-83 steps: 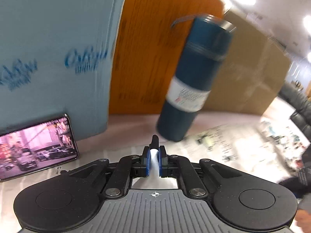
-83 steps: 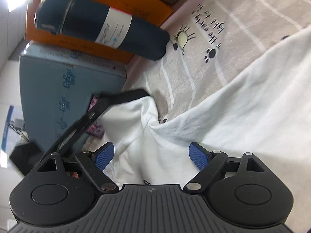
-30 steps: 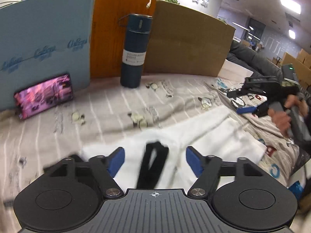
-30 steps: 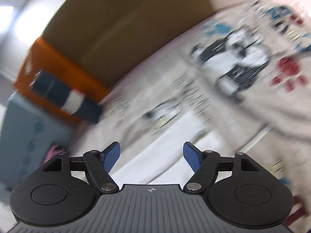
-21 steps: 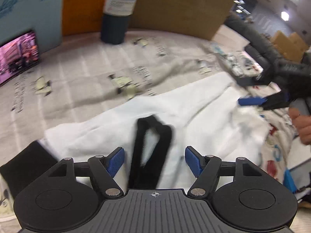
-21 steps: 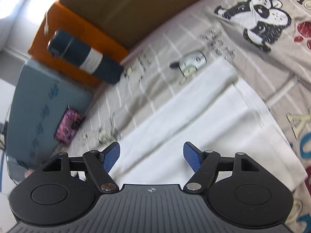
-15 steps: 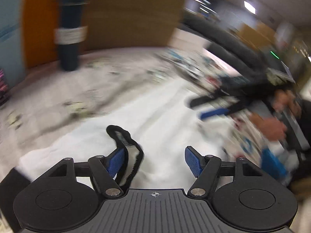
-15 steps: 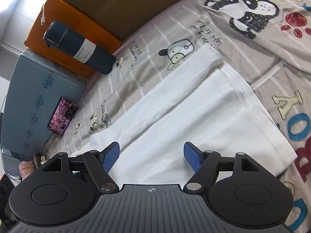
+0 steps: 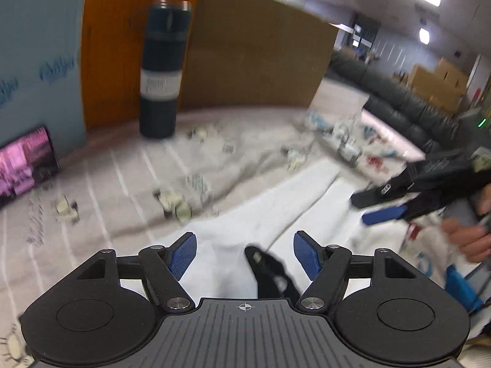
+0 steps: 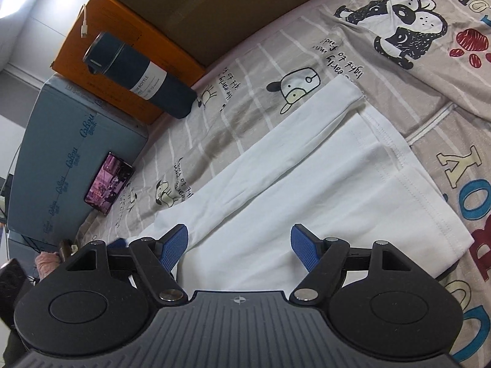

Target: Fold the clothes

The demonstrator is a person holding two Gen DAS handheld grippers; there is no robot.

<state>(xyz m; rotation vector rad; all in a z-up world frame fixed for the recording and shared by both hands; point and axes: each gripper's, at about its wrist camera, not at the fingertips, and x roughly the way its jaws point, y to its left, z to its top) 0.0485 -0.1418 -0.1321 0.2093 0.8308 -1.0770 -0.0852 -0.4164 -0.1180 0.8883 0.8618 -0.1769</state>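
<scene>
A white shirt (image 10: 307, 190) with a black collar (image 9: 270, 271) lies flat on a cartoon-print bedsheet (image 10: 245, 92), one long sleeve (image 10: 276, 141) folded along its body. My left gripper (image 9: 245, 250) is open and empty, just above the collar end. My right gripper (image 10: 237, 245) is open and empty, hovering over the shirt's body near the hem end; it also shows in the left wrist view (image 9: 383, 205).
A dark blue flask (image 9: 162, 70) stands at the back against an orange box (image 9: 113, 49). A blue box (image 10: 61, 153) has a lit phone (image 10: 109, 182) leaning on it. A brown cardboard wall (image 9: 254, 64) lines the back. Sofas (image 9: 399, 98) stand beyond.
The left gripper let go of the white cloth and now hovers open over the collar. The shirt went from bunched to lying flat. The right gripper pulled back above the body.
</scene>
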